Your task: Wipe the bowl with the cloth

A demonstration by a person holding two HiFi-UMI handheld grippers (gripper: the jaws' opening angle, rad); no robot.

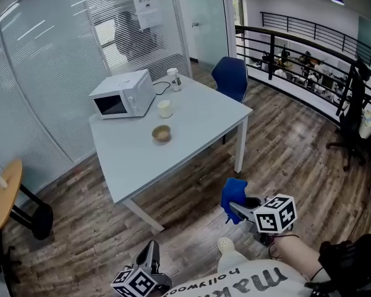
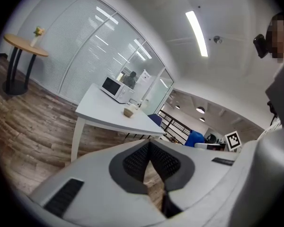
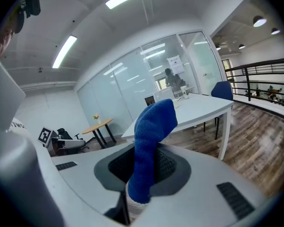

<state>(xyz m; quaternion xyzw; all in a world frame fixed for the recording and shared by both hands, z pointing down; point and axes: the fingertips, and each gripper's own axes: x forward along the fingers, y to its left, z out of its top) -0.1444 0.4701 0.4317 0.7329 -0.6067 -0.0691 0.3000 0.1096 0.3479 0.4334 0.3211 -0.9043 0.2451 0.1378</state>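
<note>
I see the pale counter point(image 1: 191, 129) standing on the wood floor, well apart from me, with a white microwave point(image 1: 122, 94) at its far corner. My right tongs point(image 3: 142, 174) grasp the blue cloth point(image 3: 151, 141) down near me; my left tongs point(image 2: 150, 162) are clenched, pads together. The small bowl point(image 1: 161, 133) sits mid-counter, near a cup point(image 1: 165, 108).

Blue cloth point(image 3: 151, 141), tan bowl point(image 1: 161, 133), white table point(image 1: 198, 135)
</note>
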